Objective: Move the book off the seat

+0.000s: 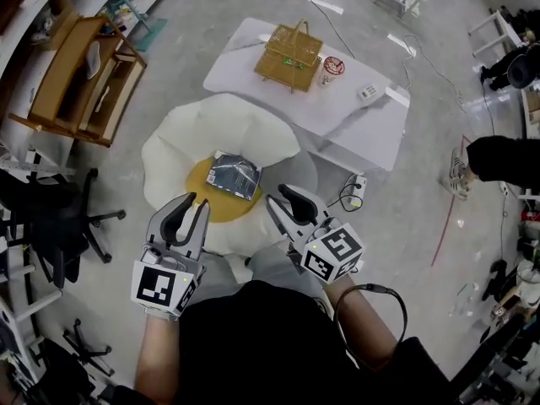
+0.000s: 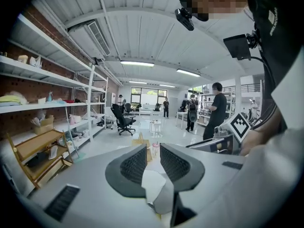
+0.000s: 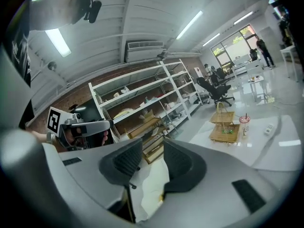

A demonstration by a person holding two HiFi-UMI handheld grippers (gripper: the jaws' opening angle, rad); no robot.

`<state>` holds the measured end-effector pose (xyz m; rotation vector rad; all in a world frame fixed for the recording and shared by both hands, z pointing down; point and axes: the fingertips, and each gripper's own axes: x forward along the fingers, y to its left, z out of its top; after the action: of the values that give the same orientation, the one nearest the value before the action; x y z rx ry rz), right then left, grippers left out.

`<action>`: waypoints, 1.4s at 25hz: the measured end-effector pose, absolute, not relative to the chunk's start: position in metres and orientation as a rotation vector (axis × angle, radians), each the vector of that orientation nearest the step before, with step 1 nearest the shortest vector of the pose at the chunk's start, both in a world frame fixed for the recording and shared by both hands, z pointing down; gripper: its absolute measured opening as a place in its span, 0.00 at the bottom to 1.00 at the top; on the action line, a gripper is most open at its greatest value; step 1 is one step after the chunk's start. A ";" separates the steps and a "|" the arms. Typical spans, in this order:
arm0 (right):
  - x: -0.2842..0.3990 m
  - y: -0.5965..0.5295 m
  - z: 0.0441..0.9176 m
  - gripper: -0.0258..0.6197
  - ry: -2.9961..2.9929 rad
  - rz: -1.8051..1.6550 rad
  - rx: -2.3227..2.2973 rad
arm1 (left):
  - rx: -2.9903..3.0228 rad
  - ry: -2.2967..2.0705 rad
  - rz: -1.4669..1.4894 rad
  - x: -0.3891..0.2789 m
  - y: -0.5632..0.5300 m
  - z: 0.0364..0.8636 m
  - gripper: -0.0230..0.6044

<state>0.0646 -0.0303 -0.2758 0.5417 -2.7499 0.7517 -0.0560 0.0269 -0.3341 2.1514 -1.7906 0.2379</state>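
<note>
Jaws of left gripper [image 1: 194,206] and right gripper [image 1: 278,199] held slightly spread, nothing pinched, book [image 1: 234,175] laid at seat [image 1: 173,146] centre, near both.

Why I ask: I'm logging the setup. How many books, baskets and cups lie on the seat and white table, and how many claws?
Books: 1, the book on the seat
Baskets: 1, the basket on the white table
Cups: 1, the cup beside the basket
Claws: 2, the left claw and the right claw
Total: 5
</note>
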 end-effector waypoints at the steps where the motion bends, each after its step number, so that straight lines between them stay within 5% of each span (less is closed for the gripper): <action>1: 0.061 -0.028 -0.271 0.24 -2.737 0.783 0.546 | 2.160 -1.771 0.242 -0.059 0.027 -0.331 0.15; 11: 0.033 -0.022 -0.211 0.41 -2.602 1.057 0.673 | 2.194 -1.573 0.314 -0.101 0.030 -0.279 0.18; 35: 0.038 0.001 0.063 0.47 -2.244 1.355 0.830 | 1.994 -1.371 0.382 -0.137 0.030 0.001 0.25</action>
<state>0.0378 0.0013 0.0633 0.8297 -2.2443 1.3546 -0.1373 0.0303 0.0011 1.9944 -1.3706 0.3822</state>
